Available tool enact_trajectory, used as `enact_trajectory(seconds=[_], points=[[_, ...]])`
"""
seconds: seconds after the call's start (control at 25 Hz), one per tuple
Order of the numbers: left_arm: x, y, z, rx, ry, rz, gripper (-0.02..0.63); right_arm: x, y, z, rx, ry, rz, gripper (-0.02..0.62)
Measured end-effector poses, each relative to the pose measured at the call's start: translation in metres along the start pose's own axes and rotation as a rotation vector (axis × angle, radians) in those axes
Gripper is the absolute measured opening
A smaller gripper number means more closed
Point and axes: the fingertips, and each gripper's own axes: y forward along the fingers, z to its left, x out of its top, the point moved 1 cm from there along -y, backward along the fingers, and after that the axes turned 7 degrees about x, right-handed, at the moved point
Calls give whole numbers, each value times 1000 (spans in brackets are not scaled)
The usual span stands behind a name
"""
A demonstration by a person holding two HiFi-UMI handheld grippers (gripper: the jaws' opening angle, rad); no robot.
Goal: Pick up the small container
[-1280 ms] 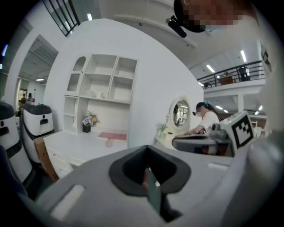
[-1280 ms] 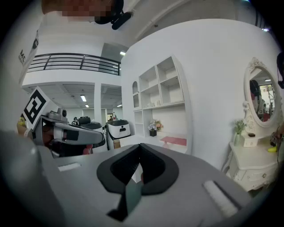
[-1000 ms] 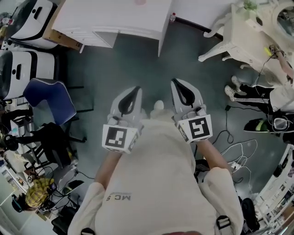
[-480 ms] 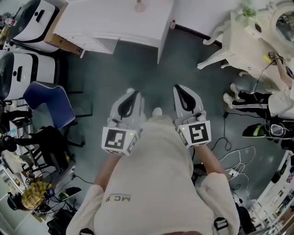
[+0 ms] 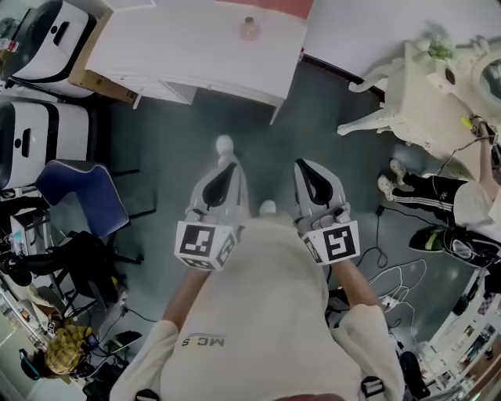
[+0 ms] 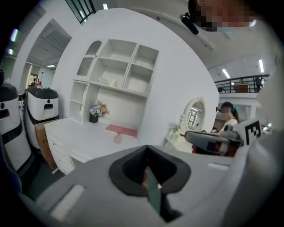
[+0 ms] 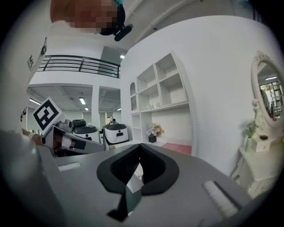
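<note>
Container (image 5: 249,29): small, pale pink, round body with a narrower top, looks translucent. Stands upright on the white desk (image 5: 172,43), alone, nothing touching it. In head view it sits at 12 o'clock near the top edge, right at the 6 o'clock edge of the pink mat (image 5: 274,6). Detail too small to tell lid or contents.
</note>
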Motion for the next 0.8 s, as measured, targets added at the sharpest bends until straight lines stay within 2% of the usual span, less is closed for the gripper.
enact_trajectory(seconds=[0.12,0.28,0.36,0.6,0.8], points=[[24,40,35,-31,3,2,0,8,57,-20,2,-25,36,-5],[72,81,74,-135,72,-49,0,27,140,-42,6,-4,35,-5],[94,96,97,-158,83,-58,0,38,181,-47,3,-17,42,-6],[136,149,178,-179,85,-29,0,59,285,-74,-46,-31,58,-4],[152,190,226,-182,91,16,0,64,331,-98,-85,-47,84,10]])
